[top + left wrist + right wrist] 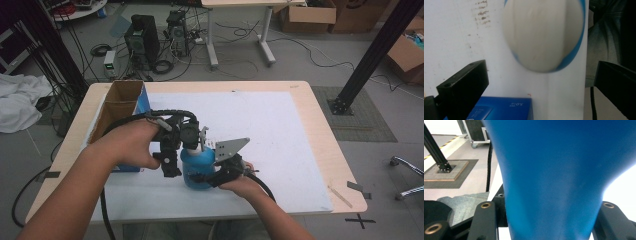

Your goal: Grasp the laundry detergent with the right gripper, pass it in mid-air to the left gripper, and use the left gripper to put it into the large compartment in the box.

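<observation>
Presently the right claw [200, 177] is clenched on a smooth blue bottle [197, 167], waisted where the jaws pinch it. The left claw [172, 150], jaws spread and empty, hangs just beside its rounded body. The bottle stands on the white-sheeted wooden worktop [300, 150], near an open cardboard box [120, 105].

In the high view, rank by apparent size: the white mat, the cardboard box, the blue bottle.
1. white mat, largest by far.
2. cardboard box.
3. blue bottle, smallest, partly hidden by the hand-held grippers, so its full size is unsure.
</observation>
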The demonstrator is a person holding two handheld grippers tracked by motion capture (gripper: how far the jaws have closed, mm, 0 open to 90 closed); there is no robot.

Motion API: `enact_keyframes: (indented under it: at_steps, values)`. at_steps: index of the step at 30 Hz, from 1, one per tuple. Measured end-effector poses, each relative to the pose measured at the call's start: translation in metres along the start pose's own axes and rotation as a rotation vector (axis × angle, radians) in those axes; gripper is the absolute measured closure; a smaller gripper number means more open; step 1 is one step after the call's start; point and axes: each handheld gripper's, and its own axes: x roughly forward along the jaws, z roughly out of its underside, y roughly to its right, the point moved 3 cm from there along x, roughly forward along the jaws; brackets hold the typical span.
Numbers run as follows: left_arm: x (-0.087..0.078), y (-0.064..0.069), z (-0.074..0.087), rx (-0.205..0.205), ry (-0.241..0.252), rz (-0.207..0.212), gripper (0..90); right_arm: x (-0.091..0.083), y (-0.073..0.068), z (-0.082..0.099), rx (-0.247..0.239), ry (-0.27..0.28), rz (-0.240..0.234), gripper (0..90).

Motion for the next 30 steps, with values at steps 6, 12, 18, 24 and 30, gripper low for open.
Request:
enact_keyframes:
  at_steps: [6,12,18,24,30]
  values:
    - [0.004,0.002,-0.002,-0.004,-0.003,0.012,0.1,0.012,0.001,-0.004,-0.008,-0.005,-0.018,44.4]
    - [0.007,0.004,-0.005,-0.002,-0.009,0.021,0.1,0.025,0.0,-0.008,-0.017,-0.015,-0.035,44.5]
    - [0.011,0.004,-0.004,-0.018,-0.021,0.014,0.1,0.034,-0.002,-0.015,-0.019,-0.003,-0.049,44.5]
    - [0.013,0.003,-0.001,-0.027,-0.031,0.012,0.3,0.04,-0.004,-0.02,-0.029,0.001,-0.065,44.5]
    - [0.016,0.003,0.001,-0.036,-0.038,0.02,0.8,0.042,-0.005,-0.021,-0.027,0.002,-0.072,44.5]
